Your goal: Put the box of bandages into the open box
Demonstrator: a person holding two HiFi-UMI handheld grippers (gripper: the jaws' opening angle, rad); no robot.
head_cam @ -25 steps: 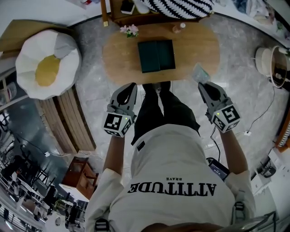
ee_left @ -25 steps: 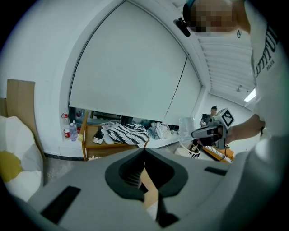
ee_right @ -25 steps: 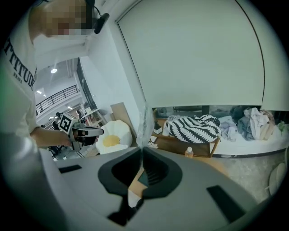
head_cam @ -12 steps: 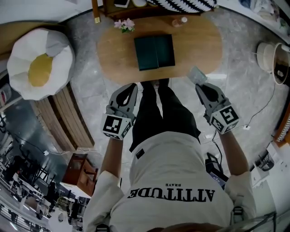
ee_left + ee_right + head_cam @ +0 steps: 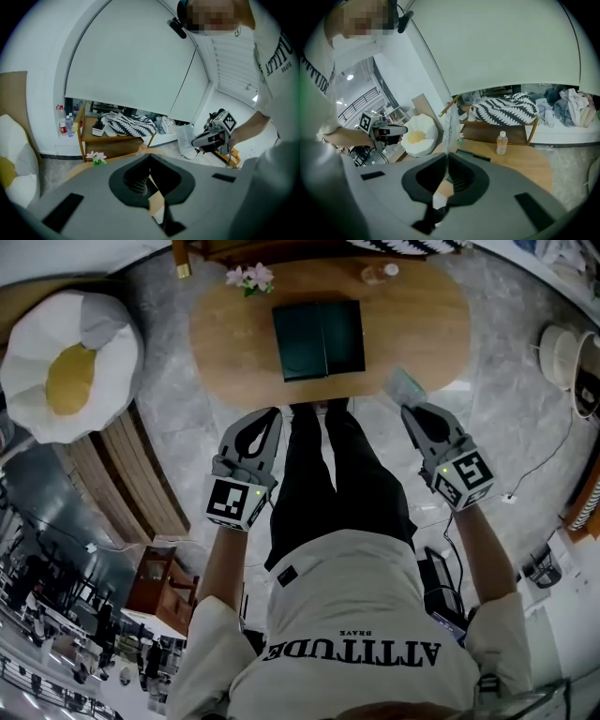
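R gripper [image 5: 411, 411] is clamped on the box of bandages [image 5: 405, 387] by 1 edge, by the table's [image 5: 225, 362] near edge, prob. to drop it into the open box [image 5: 319, 338] mid-table. L gripper [image 5: 270, 416] is closed, empty, hangs aside.

Right gripper view: box of bandages [image 5: 449, 126] sits edge-on in right gripper [image 5: 446, 157]; faces and print hidden. Head view: open box [image 5: 319, 338] interior too dark to read; wooden shelf [image 5: 281, 249] cut by top edge; bottle [image 5: 380, 273] label too small.

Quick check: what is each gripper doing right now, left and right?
Left gripper: jaws closed, nothing between them.
Right gripper: jaws closed on the bandage box.
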